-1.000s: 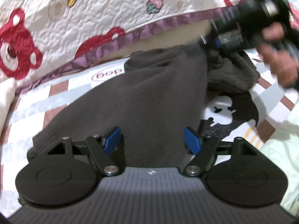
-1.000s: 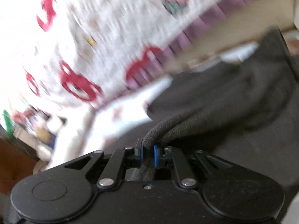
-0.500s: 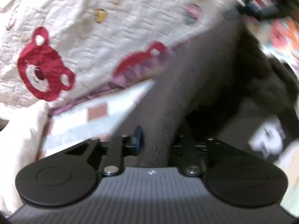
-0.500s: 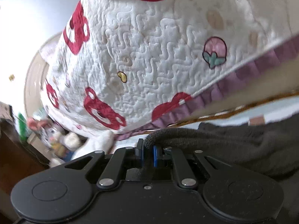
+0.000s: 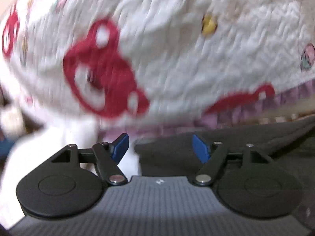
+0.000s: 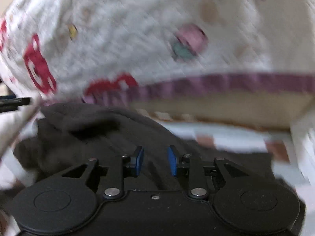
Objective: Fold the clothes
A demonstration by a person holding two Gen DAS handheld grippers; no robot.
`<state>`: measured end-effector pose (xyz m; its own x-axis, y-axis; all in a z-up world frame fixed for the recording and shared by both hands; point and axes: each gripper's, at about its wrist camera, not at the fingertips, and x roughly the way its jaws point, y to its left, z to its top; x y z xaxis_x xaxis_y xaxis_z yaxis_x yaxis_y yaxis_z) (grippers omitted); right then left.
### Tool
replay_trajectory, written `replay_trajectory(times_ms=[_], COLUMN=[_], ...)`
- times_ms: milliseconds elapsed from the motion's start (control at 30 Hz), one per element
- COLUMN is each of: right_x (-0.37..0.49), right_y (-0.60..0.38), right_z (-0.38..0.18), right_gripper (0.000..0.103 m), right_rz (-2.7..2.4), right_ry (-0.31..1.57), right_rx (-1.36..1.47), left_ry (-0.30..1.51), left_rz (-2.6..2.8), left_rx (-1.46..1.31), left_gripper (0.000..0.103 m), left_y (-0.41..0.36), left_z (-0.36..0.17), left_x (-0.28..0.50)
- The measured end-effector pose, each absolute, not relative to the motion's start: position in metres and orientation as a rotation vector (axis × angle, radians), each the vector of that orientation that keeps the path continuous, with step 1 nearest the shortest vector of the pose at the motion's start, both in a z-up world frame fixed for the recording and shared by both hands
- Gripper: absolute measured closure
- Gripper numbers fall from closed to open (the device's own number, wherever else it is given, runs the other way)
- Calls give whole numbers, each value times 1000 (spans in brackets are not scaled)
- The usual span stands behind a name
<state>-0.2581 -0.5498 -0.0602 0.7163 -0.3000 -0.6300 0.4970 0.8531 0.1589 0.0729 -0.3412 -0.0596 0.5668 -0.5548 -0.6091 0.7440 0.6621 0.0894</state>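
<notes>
A dark grey fleece garment (image 5: 177, 153) lies on the bed, its near left corner just ahead of my left gripper (image 5: 160, 147). That gripper stands open, blue pads wide apart, with the garment's edge between and beyond them but not pinched. In the right wrist view the same garment (image 6: 94, 129) spreads in a low rumpled mound below and ahead of my right gripper (image 6: 155, 162). Its blue pads stand a little apart, nothing held between them. Both views are motion-blurred.
A white quilt (image 5: 177, 49) with red bear prints and a purple trim (image 6: 226, 82) rises behind the garment. The bed sheet (image 6: 236, 137) has pale blue and brown checks. A dark object (image 6: 13, 102) pokes in at the far left of the right wrist view.
My right gripper has let go of the garment's rolled edge and opened. My left gripper, closing around the cloth half a second ago, now stands wide open; the garment lies lower and flatter.
</notes>
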Motion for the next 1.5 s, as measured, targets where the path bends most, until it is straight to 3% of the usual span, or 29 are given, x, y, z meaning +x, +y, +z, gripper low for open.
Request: replay_trajectory(times_ms=[133,233,433,600,833,967,1067,1167,1333,1467,1500], right_x=[-275,-280,-233,-254,-285,-285,-284,-285,-288,-296,-302], right_y=[-539,-526,-475,-438,-433,-434,-442,-458,-513,-538,-538], right_z=[-84,-98,-115,-134,-163,-180,-179,-165,-146,-140,-142], right_gripper=[71,72,73,77,74,66,66,66,67,64,57], right_rz=[-480,-466,-388,-490,-727,-808,-897,-985,-1016,-1005,-1013], right_ry=[717,774,903,977,1040,1068,1040,950,822,739,723], right_rx=[250,192,10,-111,-257,-320,-331,-249,-15,187,232], left_ry=[924,1062,994,946,894,989,968,895,830,947,990], left_rz=[-797,-830,-850,-767,-673,-778,-823,-846,-863,-907,-906], left_rx=[183,91,61,152,87,6,121,277,304,156,102], left_gripper=[32,32,32,31,31,31,25,25,25,23,21], left_y=[-293,-273,-264,-259,-231,-227,-244,-261,-267,-264,-261], left_z=[-91,-104,-111,-129,-112,-122,-128,-130,-126,-131,-132], left_x=[76,75,89,100,120,130,116,94,83,104,111])
